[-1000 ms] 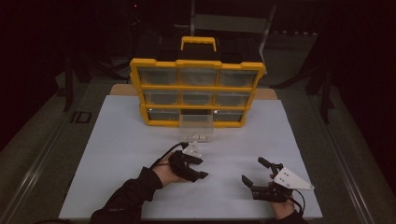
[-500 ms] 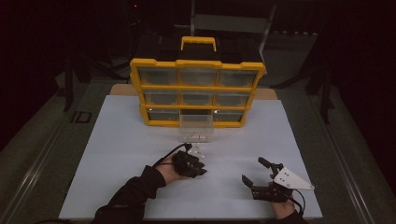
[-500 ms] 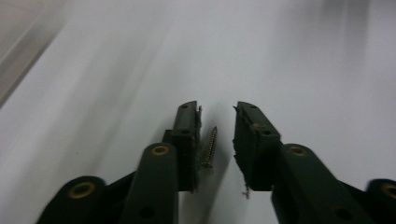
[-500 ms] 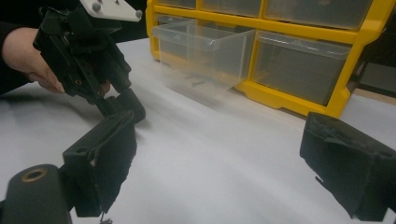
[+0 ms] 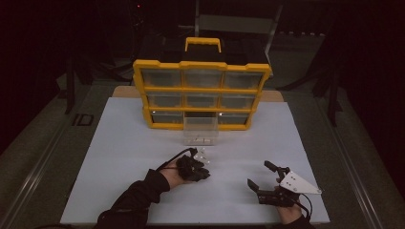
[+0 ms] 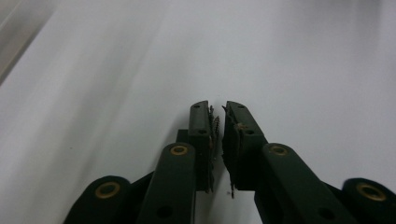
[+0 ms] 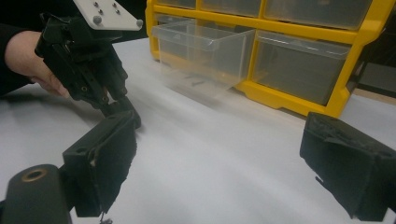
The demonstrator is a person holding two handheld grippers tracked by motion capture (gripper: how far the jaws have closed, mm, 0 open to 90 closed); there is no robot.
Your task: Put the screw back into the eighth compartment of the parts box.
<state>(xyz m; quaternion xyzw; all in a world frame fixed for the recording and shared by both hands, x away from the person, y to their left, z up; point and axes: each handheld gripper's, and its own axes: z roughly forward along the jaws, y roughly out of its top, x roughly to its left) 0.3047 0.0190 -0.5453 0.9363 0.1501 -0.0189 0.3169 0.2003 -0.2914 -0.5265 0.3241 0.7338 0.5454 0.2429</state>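
Standing beyond both grippers: yellow drawer cabinet at the far edge of the white table.
Drawer: the clear drawer, pulled out of the bottom row, lies ahead of the left fingertips.
Right gripper: jaws spread wide, nothing between them.
Left gripper: jaws have just been closing and now stand at a narrow slit, tips down at the table.
Held thing: what looks like a small dark screw, nipped between the pads near their tips.
Handling: likely light, stiff, and prone to roll or slip; best pinched across the shank.

Dark room, white table
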